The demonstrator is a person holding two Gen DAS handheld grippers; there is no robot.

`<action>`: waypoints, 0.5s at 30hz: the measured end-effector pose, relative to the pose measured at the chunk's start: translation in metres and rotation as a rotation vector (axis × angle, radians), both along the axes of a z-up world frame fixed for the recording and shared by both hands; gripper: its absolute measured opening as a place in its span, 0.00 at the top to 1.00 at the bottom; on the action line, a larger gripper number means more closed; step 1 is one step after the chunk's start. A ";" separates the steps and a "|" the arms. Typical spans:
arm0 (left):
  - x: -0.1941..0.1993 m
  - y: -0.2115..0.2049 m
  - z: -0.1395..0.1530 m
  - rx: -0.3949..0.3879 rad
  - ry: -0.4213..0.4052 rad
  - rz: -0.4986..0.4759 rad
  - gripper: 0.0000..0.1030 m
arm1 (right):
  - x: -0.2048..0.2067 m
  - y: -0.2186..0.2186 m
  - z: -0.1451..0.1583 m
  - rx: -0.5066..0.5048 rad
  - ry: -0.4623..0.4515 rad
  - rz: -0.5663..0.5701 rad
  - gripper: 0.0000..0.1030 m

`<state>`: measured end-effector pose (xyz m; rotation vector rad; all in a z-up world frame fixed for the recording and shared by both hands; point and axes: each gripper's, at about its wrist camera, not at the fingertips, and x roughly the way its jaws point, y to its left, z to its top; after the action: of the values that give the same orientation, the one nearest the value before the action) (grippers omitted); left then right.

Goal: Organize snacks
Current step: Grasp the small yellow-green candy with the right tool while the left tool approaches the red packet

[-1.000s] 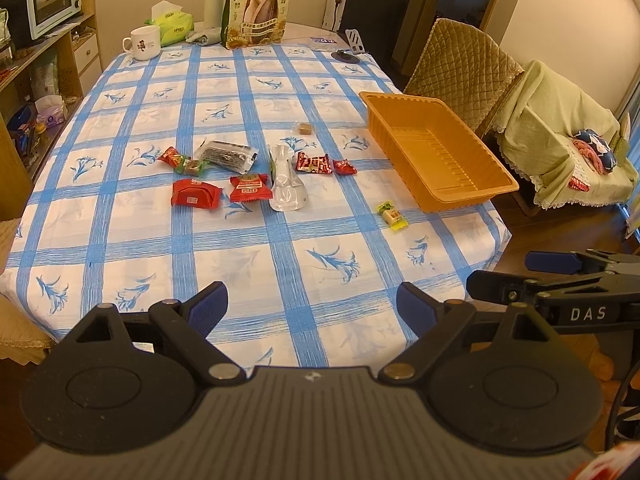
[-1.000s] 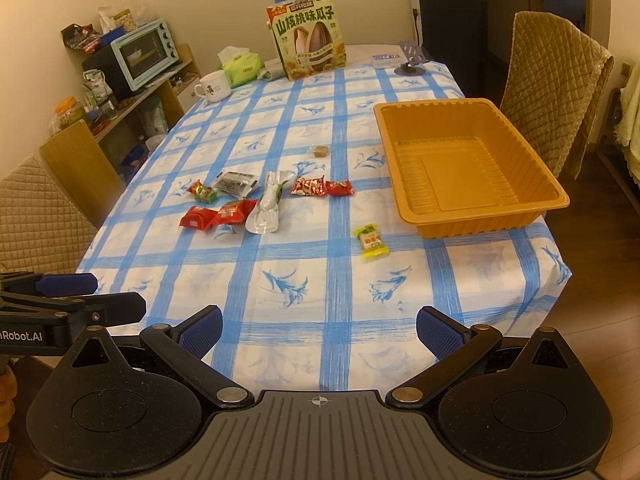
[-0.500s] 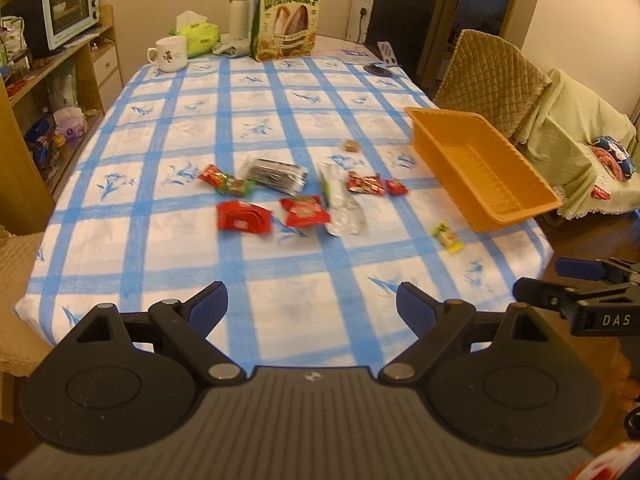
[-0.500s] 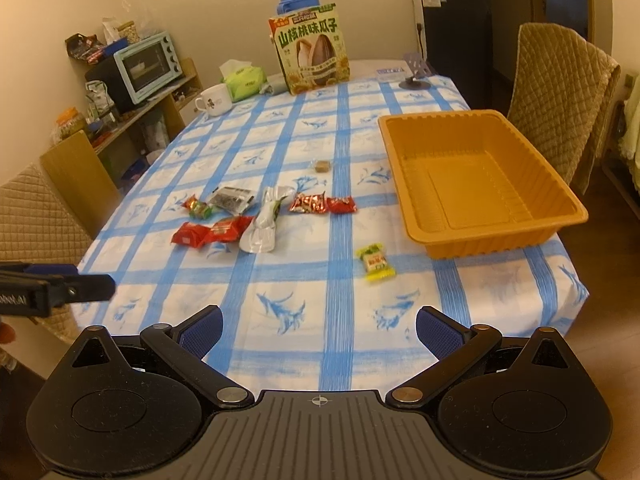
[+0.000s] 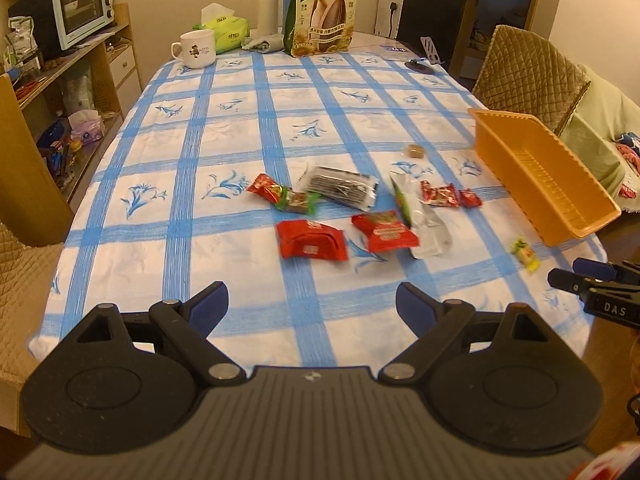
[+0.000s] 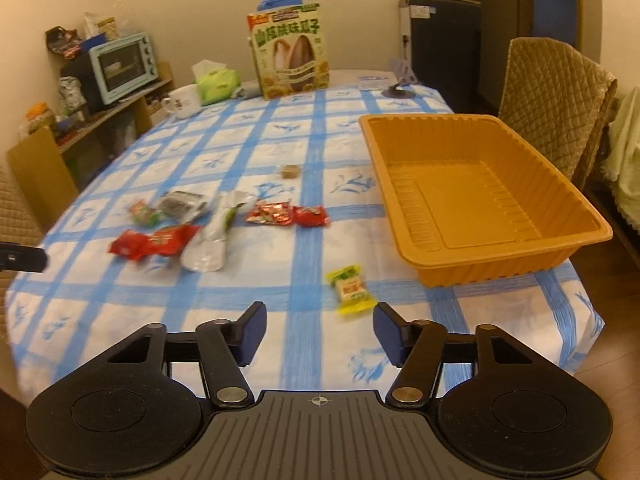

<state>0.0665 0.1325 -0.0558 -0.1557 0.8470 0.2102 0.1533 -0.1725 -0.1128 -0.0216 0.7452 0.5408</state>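
Several wrapped snacks lie mid-table: two red packets (image 5: 313, 239) (image 5: 384, 231), a dark packet (image 5: 341, 186), a clear wrapper (image 5: 420, 216), small red candies (image 6: 287, 213), a brown cube (image 6: 289, 171) and a yellow-green candy (image 6: 350, 288). An empty orange tray (image 6: 472, 196) stands at the right; it also shows in the left wrist view (image 5: 540, 176). My left gripper (image 5: 313, 312) is open and empty over the near table edge. My right gripper (image 6: 318, 336) is open and empty, just short of the yellow-green candy.
A big sunflower-seed bag (image 5: 322, 10), a white mug (image 5: 197, 49), a tissue pack (image 5: 224, 32) and a phone stand (image 6: 400, 88) stand at the far end. Quilted chairs (image 6: 556, 96) flank the table. A shelf with a toaster oven (image 5: 76, 8) is at left.
Both grippers have moved forward toward the table. The right gripper has come close to the yellow-green candy and its jaws have narrowed a little. The left view has shifted left.
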 end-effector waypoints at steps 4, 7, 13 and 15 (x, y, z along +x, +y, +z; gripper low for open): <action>0.014 0.012 -0.009 0.005 0.024 -0.018 0.13 | 0.013 0.007 -0.015 -0.006 -0.015 -0.043 0.52; 0.024 0.022 -0.014 0.006 0.041 -0.034 0.13 | 0.019 0.012 -0.025 -0.009 -0.030 -0.090 0.56; 0.043 0.039 -0.023 0.011 0.065 -0.064 0.13 | 0.030 0.018 -0.039 -0.007 -0.052 -0.152 0.57; 0.049 0.044 -0.026 0.012 0.074 -0.075 0.14 | 0.033 0.022 -0.044 -0.024 -0.056 -0.163 0.57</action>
<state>0.1155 0.1761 -0.0813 -0.1049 0.9229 0.1514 0.1865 -0.1501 -0.1569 0.0019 0.6920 0.3745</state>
